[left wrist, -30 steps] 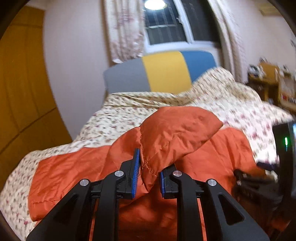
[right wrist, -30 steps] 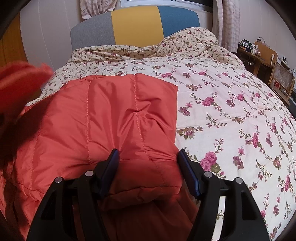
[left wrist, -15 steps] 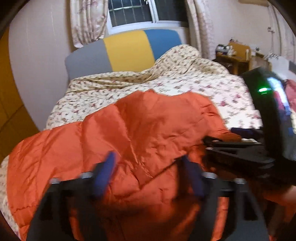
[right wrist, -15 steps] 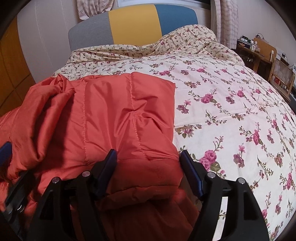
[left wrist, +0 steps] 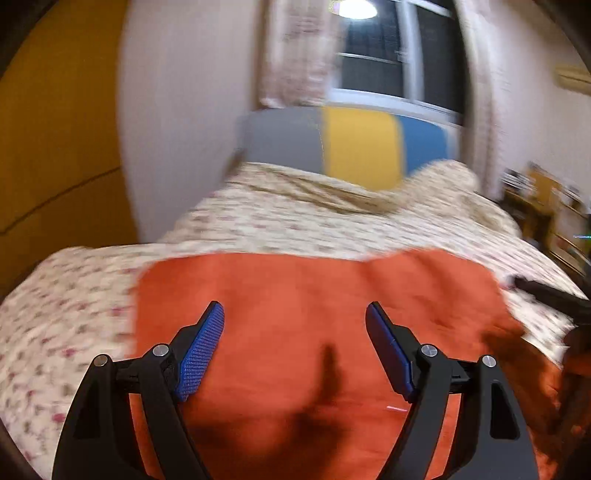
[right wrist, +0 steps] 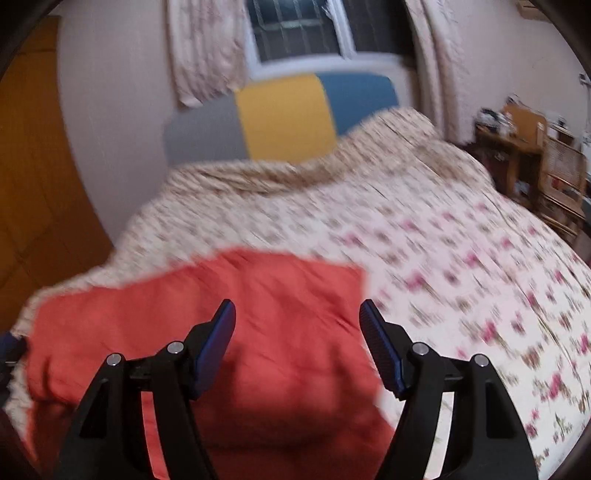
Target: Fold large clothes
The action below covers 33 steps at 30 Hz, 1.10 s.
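We see the left claw (left wrist: pixel 294 317) with its two black plastic arms spread apart; the blue pads (left wrist: pixel 201 352) have a fine grid texture and nothing is between them. Just under it lies the orange jacket (left wrist: pixel 314 295), a smooth padded cloth, spread flat in a shape close to a rectangle on the bed (left wrist: pixel 280 221). The right claw (right wrist: pixel 297 315) also stands apart and holds nothing; its pads hang over the right part of the same jacket (right wrist: pixel 221 314), whose edge on that side looks straight. Around the jacket we see the soft quilt (right wrist: pixel 461 258) with small pink flowers. Farther away stands a headboard (right wrist: pixel 284 114) in grey, yellow and blue panels, then curtains (right wrist: pixel 203 51) beside a window (right wrist: pixel 295 29). Both views are blurred.
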{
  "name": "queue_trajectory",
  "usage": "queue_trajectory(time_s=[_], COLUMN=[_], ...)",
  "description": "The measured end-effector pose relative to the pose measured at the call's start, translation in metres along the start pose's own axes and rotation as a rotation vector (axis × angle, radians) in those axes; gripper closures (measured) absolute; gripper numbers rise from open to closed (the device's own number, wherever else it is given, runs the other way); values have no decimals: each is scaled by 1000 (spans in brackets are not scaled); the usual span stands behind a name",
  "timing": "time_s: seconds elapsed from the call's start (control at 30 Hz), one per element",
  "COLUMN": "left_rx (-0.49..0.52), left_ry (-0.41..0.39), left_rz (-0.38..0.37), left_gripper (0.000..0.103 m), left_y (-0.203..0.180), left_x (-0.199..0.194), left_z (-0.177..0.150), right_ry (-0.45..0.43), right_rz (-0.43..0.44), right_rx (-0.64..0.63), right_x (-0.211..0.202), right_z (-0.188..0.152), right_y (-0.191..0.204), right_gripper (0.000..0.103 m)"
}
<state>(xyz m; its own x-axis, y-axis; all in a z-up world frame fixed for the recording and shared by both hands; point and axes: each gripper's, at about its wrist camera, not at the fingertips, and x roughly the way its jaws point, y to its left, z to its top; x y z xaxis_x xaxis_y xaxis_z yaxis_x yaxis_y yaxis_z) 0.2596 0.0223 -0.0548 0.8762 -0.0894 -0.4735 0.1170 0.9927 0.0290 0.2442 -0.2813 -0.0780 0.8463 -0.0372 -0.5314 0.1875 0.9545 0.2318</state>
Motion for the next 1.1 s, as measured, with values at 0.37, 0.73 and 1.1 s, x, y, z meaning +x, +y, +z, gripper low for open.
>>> queue_trajectory(time_s=[0.37,0.73,1.1], left_rx=[-17,-69,-68], left_ry=[140,207,219], left_rz=[152,55,161], left_gripper=[30,23,7], left_y=[44,66,60], left_x=[65,127,108], left_z=[6,-11,-12], right_ry=[161,180,173], right_rz=[152,84,90], right_rx=[-276,-258,-266], right_x=[74,107,104], right_z=[10,-37,-35], right_y=[111,80,81], right_gripper=[52,54,50])
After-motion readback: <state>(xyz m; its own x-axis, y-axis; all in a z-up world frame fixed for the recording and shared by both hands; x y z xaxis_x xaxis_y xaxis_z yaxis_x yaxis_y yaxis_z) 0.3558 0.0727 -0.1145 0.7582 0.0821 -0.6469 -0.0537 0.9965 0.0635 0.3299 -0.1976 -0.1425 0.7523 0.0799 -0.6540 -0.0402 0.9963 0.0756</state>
